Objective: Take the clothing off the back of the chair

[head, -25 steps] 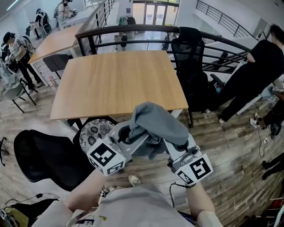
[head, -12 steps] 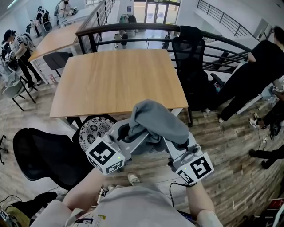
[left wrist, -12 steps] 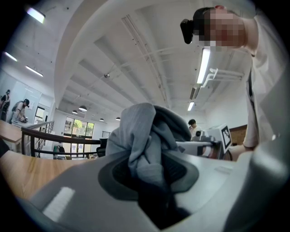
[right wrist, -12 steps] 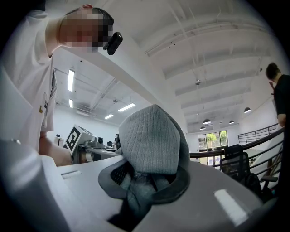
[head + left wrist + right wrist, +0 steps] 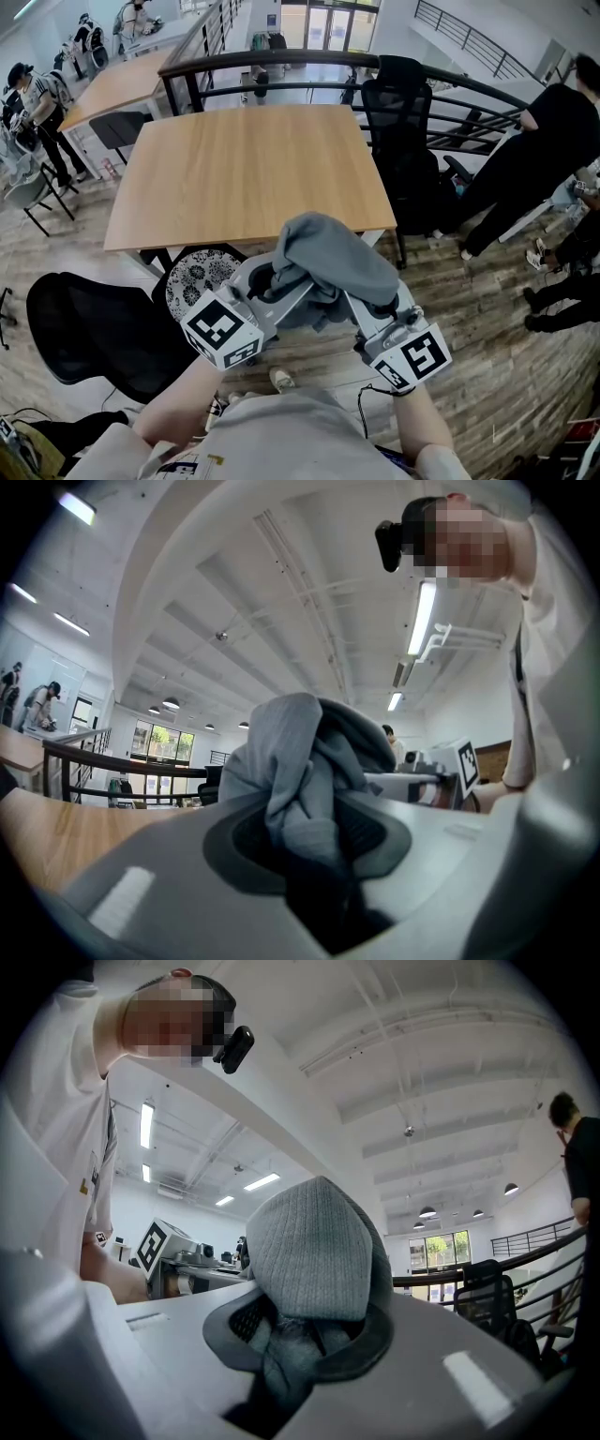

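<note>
A grey knitted garment (image 5: 330, 258) is bunched in mid-air in front of my chest, held between both grippers. My left gripper (image 5: 274, 286) is shut on one fold of the garment (image 5: 300, 780), which fills its jaws. My right gripper (image 5: 361, 302) is shut on another fold of the garment (image 5: 314, 1269), which bulges over the jaws like a hood. The black chair (image 5: 89, 333) stands low at the left with its back bare. A second black chair (image 5: 401, 122) stands behind the table.
A wooden table (image 5: 248, 173) stands just ahead, with a black railing (image 5: 281, 66) behind it. A patterned round seat (image 5: 199, 277) sits under the left gripper. A person in black (image 5: 539, 155) stands at the right; other people are at far left.
</note>
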`<state>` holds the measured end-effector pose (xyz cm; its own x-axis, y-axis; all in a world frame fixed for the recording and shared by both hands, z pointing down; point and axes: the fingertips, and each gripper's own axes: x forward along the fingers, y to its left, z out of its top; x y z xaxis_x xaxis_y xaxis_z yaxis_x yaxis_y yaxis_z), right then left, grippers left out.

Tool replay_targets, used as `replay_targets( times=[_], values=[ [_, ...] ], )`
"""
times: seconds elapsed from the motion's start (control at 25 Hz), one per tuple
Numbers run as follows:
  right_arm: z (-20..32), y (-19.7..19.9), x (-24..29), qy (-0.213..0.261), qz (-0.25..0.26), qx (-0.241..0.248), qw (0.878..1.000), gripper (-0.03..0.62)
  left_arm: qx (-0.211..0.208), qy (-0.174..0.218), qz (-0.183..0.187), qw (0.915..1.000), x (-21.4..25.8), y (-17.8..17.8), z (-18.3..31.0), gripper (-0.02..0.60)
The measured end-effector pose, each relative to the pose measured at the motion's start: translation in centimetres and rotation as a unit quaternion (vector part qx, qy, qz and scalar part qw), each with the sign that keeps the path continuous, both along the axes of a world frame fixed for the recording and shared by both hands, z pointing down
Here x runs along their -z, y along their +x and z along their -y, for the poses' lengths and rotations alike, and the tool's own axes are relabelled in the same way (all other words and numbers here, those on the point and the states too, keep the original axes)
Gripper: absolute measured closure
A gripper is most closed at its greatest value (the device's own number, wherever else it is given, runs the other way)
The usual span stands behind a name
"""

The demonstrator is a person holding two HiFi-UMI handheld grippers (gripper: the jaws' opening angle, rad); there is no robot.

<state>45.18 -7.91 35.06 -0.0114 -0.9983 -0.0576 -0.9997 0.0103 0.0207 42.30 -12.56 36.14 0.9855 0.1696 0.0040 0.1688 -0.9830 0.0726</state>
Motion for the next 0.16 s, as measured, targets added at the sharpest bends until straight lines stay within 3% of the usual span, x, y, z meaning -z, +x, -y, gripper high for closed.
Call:
replay_targets(
  times=[0.16],
  values=[
    [0.22, -0.07, 0.25, 0.0, -0.004, 0.002, 1.0, 0.528, 0.002, -0.001, -0.002, 1.0, 0.26, -0.06, 0.22, 0.456]
  ],
)
